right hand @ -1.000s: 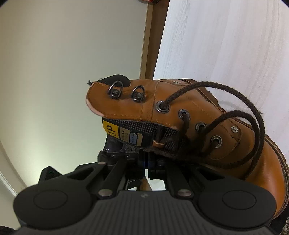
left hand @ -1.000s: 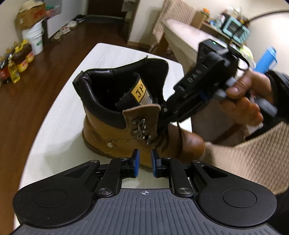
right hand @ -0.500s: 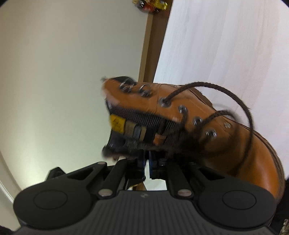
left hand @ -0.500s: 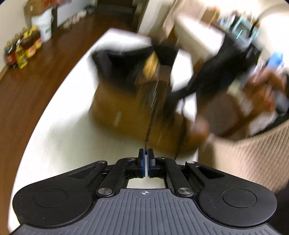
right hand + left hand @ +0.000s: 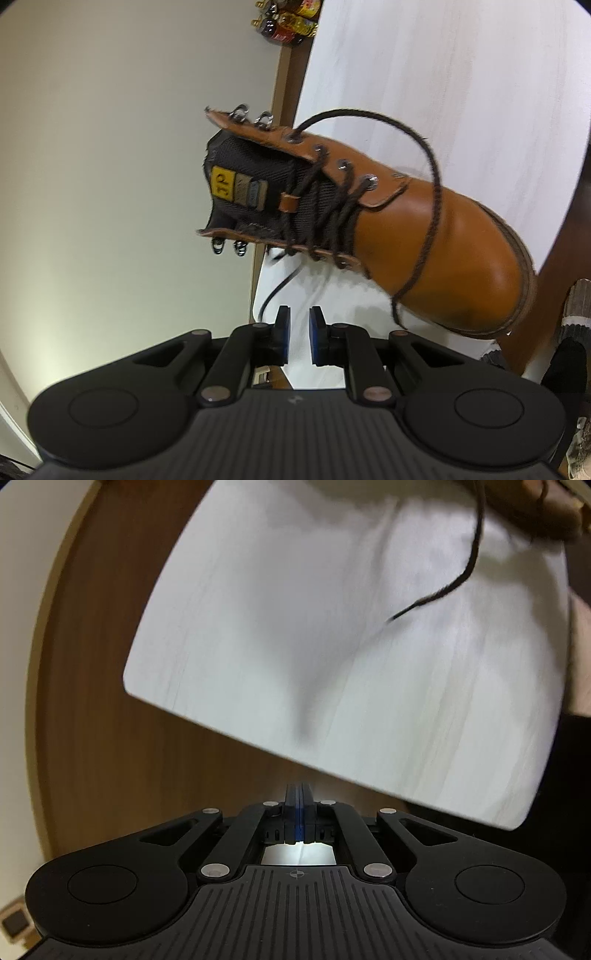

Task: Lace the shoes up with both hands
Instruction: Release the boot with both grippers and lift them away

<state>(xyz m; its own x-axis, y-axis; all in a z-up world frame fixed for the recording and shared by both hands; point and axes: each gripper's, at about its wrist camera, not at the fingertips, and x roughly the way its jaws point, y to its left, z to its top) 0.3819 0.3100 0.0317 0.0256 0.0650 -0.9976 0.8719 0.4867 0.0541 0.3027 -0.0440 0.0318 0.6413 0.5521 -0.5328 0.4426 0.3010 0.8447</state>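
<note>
While the tan boot lay on the white table, its dark lace looped over the toe. The right gripper stood parted and empty just beside it; the left gripper was pressed together, gripping nothing visible.

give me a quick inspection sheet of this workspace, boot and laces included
surface: white table, bare around the boot
job's things: tan boot on its sole; dark lace crossed through the lower eyelets, one loop over the toe, top hooks unlaced; loose lace end above the table
clutter: nothing seen on the table
grippers: left gripper shut, nothing visible between the pads; right gripper open, empty, its jaws just opened
cables: nothing seen
surroundings: wooden floor; bottles by the wall
</note>
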